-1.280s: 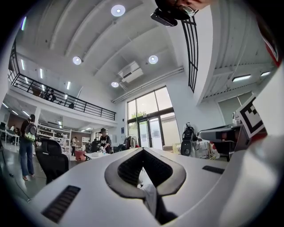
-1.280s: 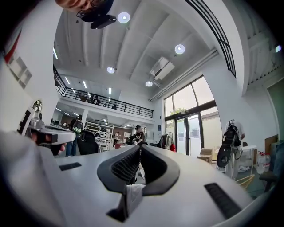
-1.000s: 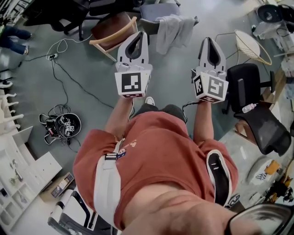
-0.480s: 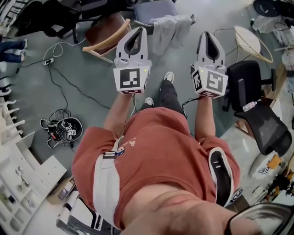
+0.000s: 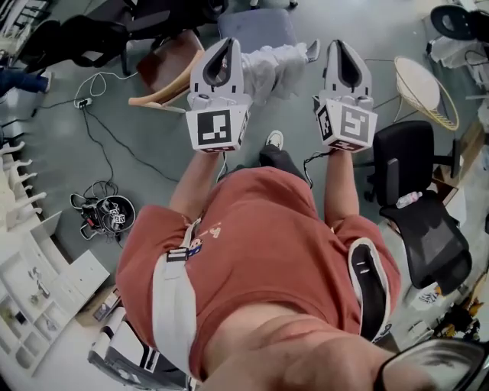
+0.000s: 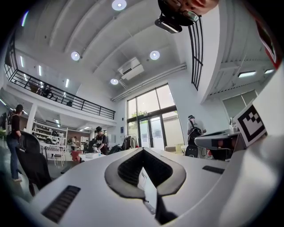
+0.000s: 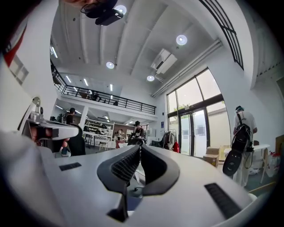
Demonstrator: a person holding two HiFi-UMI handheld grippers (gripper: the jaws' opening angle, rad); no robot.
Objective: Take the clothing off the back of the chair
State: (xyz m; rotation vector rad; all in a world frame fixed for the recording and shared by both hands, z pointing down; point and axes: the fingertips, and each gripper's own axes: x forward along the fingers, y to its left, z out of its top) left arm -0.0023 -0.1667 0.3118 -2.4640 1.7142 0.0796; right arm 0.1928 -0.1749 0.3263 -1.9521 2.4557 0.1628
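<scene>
Both tongs are pointing roughly level, out in front of the person, side by side. The left tongs [image 5: 227, 46] are white smooth plastic with a dark ribbed lining. In the left gripper view the left tongs [image 6: 142, 150] are pressing tips together, leaving only a teardrop-shaped hollow behind them and pinching nothing. The right tongs [image 5: 338, 44] are the same make. In the right gripper view the right tongs [image 7: 140, 147] are also pressing together at the tips and holding nothing. A cube with black-and-white square markers is sitting on each body.

The clothing [image 5: 279, 65] is a pale grey, soft, crumpled garment. It is hanging over the back of the chair [image 5: 256, 23], which has a blue-grey padded seat. In the head view it is showing between the two tongs' tips and beyond them. Neither tongs is gripping it.

A wooden chair [image 5: 164, 72] with a curved light frame and a brown seat is standing left of the garment. A round wire-frame chair [image 5: 424, 88] is standing at the right. Below that chair is a black mesh office chair [image 5: 428, 229]. Thin black cables [image 5: 107, 130] are trailing over the smooth grey-green floor [image 5: 153, 164] to a tangled bundle at the left.

The person is wearing a rust-red shirt [image 5: 260, 244] with a pale strap across it. One white shoe [image 5: 273, 140] is showing below the tongs.
</scene>
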